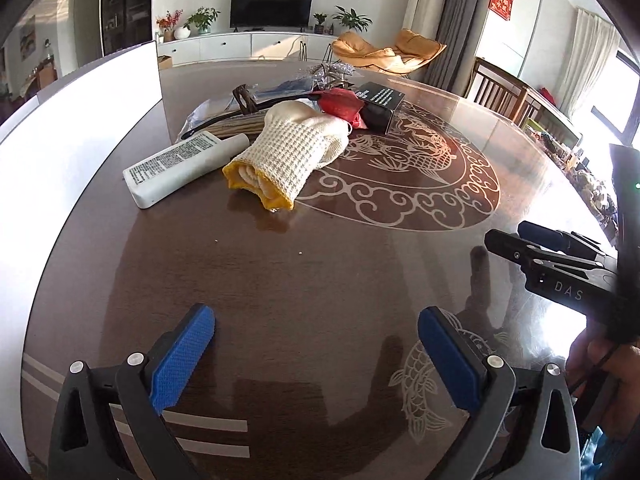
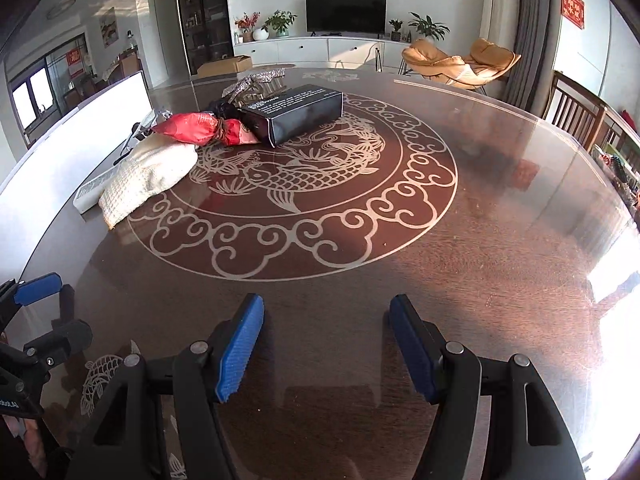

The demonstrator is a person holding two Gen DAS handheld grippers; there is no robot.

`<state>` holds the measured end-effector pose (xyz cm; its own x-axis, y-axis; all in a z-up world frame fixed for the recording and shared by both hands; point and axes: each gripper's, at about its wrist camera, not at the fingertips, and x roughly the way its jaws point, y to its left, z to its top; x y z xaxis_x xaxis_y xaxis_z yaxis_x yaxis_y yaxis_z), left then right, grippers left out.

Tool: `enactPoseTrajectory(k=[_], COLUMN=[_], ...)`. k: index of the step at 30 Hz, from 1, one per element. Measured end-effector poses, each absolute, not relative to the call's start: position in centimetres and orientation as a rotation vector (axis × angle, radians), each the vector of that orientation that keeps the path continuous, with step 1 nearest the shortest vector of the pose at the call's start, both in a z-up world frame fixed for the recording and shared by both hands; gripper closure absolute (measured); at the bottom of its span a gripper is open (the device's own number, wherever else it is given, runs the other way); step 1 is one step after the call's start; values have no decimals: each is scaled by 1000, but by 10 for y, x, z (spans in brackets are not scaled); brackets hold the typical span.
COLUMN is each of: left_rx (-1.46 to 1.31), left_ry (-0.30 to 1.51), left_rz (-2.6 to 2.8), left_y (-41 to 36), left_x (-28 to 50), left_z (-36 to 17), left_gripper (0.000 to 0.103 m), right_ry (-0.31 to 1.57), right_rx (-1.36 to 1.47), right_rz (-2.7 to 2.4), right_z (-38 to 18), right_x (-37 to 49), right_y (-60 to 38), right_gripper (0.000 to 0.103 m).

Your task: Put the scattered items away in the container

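- Left gripper (image 1: 316, 356): jaws wide apart, nothing between them, above bare bench (image 1: 320, 280).
- Right gripper (image 2: 326, 344): jaws apart, empty.
- Scattered items lie heaped at the bench's far left: knitted glove (image 1: 296, 148), white tube (image 1: 180, 168), red pouch (image 2: 196, 128), black box (image 2: 300, 114).
- White container (image 1: 72, 128) stands beside the heap.

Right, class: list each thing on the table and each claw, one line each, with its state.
Left claw: open, empty.
Right claw: open, empty.
Knitted glove: lying flat, cuff toward the camera.
White bottle: on its side, beside the glove.
Red pouch: tied shut, lying.
Black box: closed, lying flat.
White container: at the table's left edge.
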<state>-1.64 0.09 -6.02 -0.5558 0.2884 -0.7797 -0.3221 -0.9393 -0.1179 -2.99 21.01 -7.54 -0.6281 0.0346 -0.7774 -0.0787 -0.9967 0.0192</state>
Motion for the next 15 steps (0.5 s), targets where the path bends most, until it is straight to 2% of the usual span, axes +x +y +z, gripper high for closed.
enactPoseTrajectory(k=[6, 10, 15], left_rx=[-1209, -1197, -1189], left_ry=[124, 190, 177], left_rz=[2544, 2572, 2570], left_y=[8, 13, 11], left_x=[-14, -12, -12], left_z=[-63, -66, -67], left_gripper=[0, 0, 0], right_ry=[51, 50, 50], right_rx=[-1343, -1346, -1346], right_rz=[2778, 2780, 2780], right_z=[-76, -77, -77], right_x=[-31, -32, -32], right_y=[205, 204, 204], right_gripper=[29, 28, 28])
